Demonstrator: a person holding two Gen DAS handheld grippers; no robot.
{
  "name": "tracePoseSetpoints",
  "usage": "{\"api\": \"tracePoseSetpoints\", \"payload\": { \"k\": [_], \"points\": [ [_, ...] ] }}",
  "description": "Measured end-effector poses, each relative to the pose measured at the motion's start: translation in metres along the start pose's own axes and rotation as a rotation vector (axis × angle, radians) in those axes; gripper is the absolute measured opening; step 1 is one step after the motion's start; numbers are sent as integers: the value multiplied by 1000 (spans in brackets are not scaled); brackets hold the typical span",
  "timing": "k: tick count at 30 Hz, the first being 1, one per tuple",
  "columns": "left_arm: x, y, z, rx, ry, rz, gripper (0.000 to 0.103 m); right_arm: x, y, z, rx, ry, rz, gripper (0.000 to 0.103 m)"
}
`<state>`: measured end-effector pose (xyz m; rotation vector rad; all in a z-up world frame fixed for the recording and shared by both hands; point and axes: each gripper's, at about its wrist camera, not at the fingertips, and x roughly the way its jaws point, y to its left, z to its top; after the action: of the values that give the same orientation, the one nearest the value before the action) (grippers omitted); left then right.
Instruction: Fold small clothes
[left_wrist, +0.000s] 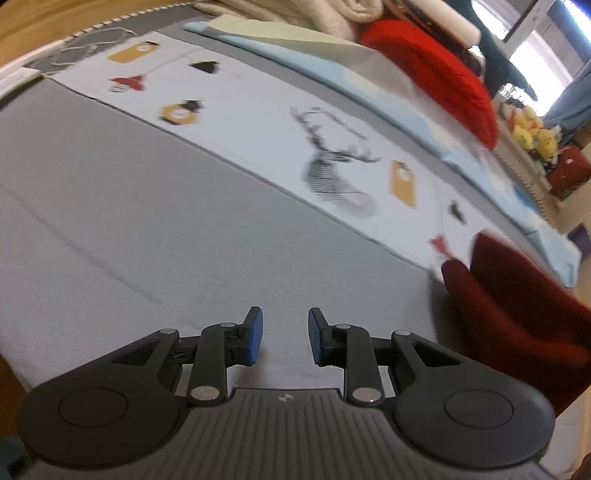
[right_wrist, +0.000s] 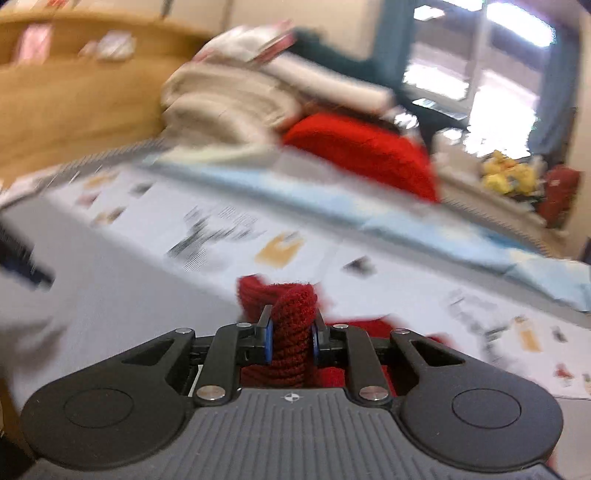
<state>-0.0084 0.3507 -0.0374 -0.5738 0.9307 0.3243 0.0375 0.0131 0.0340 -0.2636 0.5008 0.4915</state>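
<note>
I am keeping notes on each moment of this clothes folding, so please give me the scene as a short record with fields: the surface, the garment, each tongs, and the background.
surface: grey bed cover with a white printed cloth lying across it
garment: dark red knitted piece
right tongs: shut on the dark red knitted piece, a fold bunched between the blue pads
left tongs: open, nothing between the pads, over the grey bed cover
background: bright red knit and cream blanket piled behind; details blurred
</note>
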Motion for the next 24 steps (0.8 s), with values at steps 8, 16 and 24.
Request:
{"api": "tracePoseSetpoints", "payload": {
  "k": [8,16,24],
  "points": [
    [28,-116,-16,171,23,-83,28,-85,-225,-28,428,-46,-298,18],
    [66,-213,-51,346,96,-113,28,-98,-350,-196,888,482,-384,36],
    [85,-258,-80,482,121,-141,28,-106,-393,-173,837,270,-248,47]
  ]
}}
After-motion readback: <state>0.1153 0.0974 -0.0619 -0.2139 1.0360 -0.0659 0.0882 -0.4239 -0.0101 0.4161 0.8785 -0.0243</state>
